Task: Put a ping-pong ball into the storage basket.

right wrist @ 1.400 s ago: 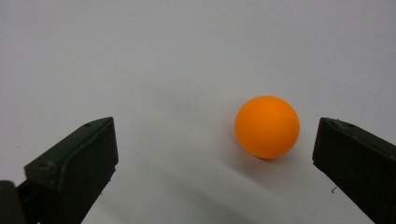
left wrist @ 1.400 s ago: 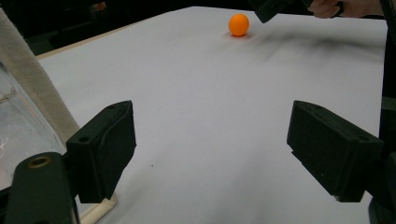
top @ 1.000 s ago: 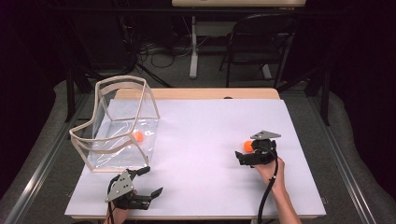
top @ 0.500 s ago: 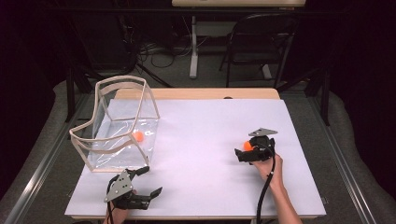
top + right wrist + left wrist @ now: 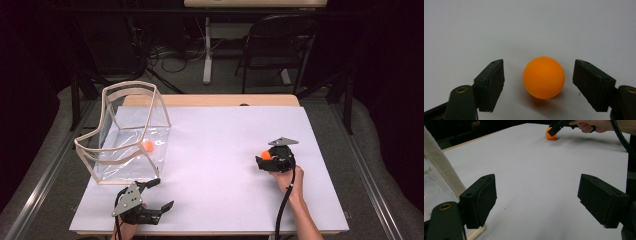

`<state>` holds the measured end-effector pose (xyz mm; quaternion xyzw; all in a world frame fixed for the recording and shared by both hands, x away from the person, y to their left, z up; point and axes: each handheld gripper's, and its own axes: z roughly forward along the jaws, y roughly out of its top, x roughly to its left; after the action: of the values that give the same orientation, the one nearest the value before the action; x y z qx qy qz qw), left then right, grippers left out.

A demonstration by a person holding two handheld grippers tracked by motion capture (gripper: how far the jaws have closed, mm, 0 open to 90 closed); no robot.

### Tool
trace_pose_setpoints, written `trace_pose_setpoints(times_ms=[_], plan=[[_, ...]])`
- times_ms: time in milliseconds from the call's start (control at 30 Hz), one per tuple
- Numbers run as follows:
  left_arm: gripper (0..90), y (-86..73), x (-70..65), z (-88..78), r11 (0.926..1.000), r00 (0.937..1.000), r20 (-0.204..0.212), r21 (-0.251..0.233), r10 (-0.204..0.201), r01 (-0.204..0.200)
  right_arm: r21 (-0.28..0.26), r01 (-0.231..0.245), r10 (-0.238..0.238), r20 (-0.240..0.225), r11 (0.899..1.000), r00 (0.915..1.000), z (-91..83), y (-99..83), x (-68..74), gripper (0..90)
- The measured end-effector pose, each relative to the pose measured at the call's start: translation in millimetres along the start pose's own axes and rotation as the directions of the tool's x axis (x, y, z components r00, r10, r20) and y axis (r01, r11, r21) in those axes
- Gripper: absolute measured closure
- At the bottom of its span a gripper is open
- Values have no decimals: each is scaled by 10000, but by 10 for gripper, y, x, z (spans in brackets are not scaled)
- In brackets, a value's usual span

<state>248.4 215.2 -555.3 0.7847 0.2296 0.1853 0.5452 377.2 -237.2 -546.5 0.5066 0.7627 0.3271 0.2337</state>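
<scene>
An orange ball (image 5: pixel 544 77) rests on the white table between the black jaws of my right gripper (image 5: pixel 539 73). The jaws have just been closing, and a gap still shows on each side of the ball. In the high view this ball (image 5: pixel 266 155) sits at the right gripper (image 5: pixel 264 159), right of the table's middle. My left gripper (image 5: pixel 162 194) stands open near the front left edge, with nothing between its jaws (image 5: pixel 536 195). From there the ball (image 5: pixel 550 133) shows far off.
A clear container with a beige rim (image 5: pixel 127 87) stands at the left of the table, and a second orange ball (image 5: pixel 148 146) lies inside it. Its wall (image 5: pixel 439 167) is close beside the left gripper. White table surface (image 5: pixel 220 150) stretches between the grippers.
The right gripper has shifted slightly at the ball. The left gripper and the container have stayed put.
</scene>
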Motion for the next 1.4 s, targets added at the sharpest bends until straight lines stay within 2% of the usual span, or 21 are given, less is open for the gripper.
trace_pose_setpoints(times_ms=[667,1400], plan=[[157,-4,0,0,10000,10000,22,53,45,-45,341,-74,61,377,9994,9993,47,-16,-6,496],[157,-4,-2,-6,10000,10000,-12,34,49,-49,171,267,-274,420,9995,9987,-79,38,37,505]])
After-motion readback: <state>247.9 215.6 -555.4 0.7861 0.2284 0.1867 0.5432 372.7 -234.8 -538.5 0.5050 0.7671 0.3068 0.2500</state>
